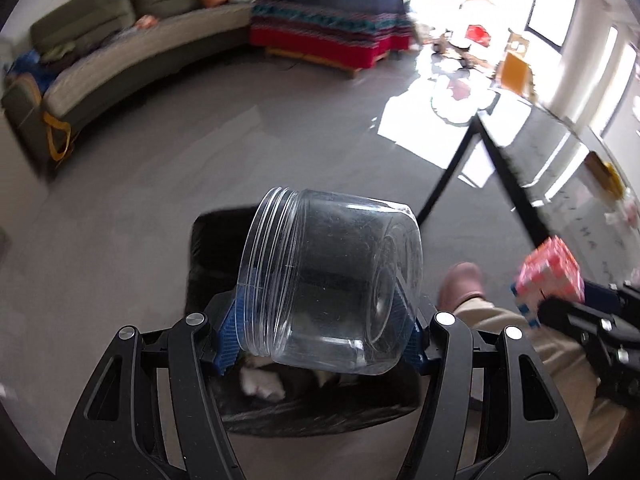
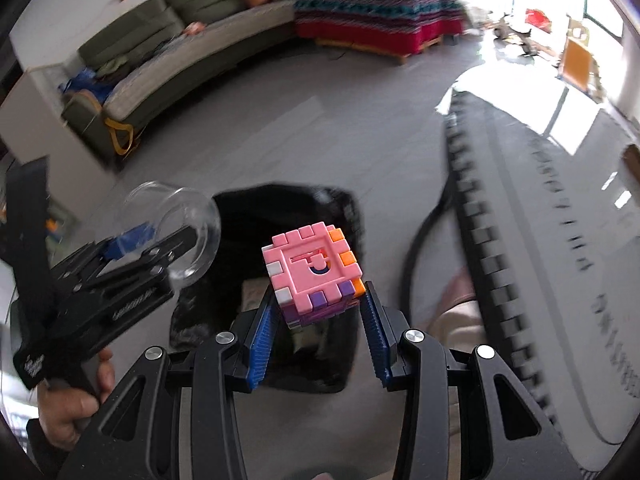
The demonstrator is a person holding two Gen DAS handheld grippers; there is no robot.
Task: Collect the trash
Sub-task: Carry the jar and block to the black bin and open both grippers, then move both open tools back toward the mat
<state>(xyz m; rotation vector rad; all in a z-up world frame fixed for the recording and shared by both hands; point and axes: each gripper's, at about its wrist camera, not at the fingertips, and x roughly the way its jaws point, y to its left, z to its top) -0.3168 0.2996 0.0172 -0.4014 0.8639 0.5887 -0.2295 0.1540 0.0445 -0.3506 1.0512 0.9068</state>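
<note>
My left gripper is shut on a clear plastic jar, held on its side with its threaded mouth to the upper left, above a black trash bin on the floor. The jar and left gripper also show at the left of the right wrist view. My right gripper is shut on a pink block cube with purple, orange and white pieces, held over the same bin. The cube appears at the right of the left wrist view. White scraps lie in the bin.
A black-edged table with a white top stands to the right. A curved grey-green sofa and a striped red and blue covered bench line the far wall. The person's shoe is beside the bin. Grey floor surrounds it.
</note>
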